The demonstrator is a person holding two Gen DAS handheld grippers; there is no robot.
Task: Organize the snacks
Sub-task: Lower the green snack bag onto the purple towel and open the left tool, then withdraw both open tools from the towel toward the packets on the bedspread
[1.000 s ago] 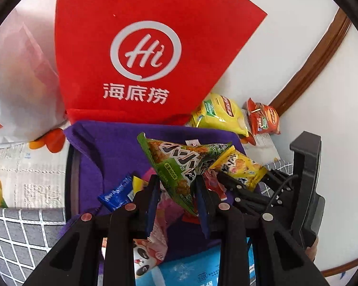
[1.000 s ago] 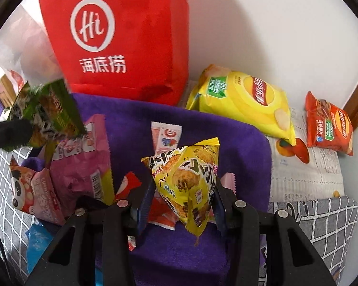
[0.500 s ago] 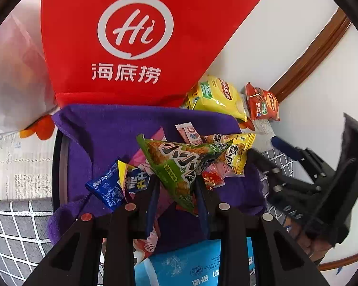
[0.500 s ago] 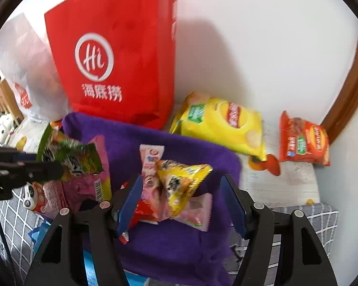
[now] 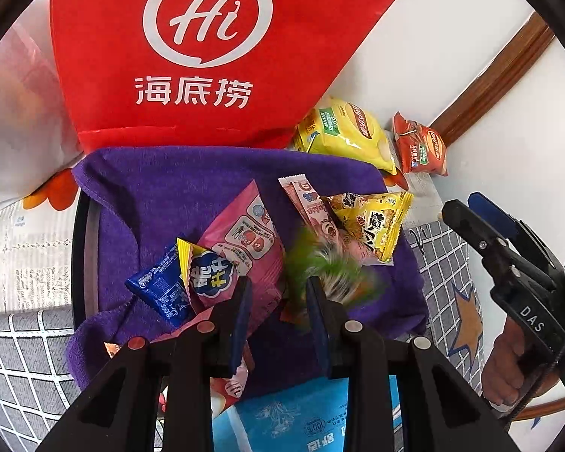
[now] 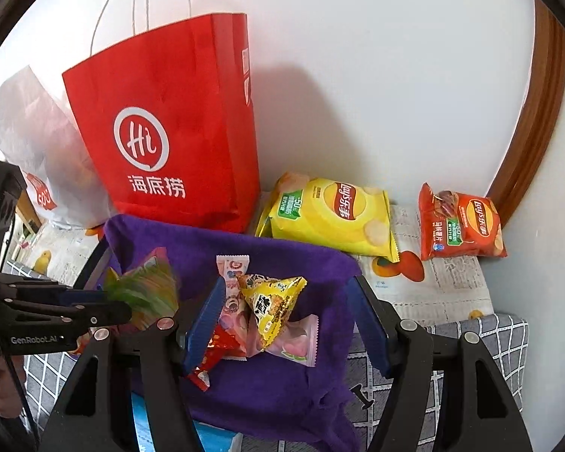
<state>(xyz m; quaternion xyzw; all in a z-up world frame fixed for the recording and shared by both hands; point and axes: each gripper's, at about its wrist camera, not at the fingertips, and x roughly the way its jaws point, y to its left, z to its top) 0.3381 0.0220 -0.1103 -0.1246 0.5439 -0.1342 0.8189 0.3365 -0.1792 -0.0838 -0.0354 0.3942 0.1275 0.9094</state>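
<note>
A purple cloth (image 5: 192, 188) lines a dark-rimmed tray that holds several snack packets. My left gripper (image 5: 278, 286) is shut on a green packet (image 5: 327, 267), which is blurred and hangs just above the cloth. The green packet (image 6: 143, 290) also shows at the left gripper's (image 6: 113, 301) tips in the right wrist view. My right gripper (image 6: 287, 286) stands open above a yellow triangular packet (image 6: 271, 297), which lies on other packets and touches neither pad. That yellow packet (image 5: 373, 226) lies beside a pink-white stick packet (image 5: 305, 203), a pink packet (image 5: 245, 233) and a blue packet (image 5: 158, 290).
A red paper bag (image 6: 169, 132) stands behind the tray against the white wall. A white plastic bag (image 6: 30, 132) is to its left. A yellow crisp bag (image 6: 331, 218) and an orange one (image 6: 459, 226) lie at the back right. A light blue pack (image 5: 293, 414) lies in front.
The right gripper opened and let go of the yellow packet, which now lies on the cloth, and it rose. The left gripper sank a little with the green packet, now blurred.
</note>
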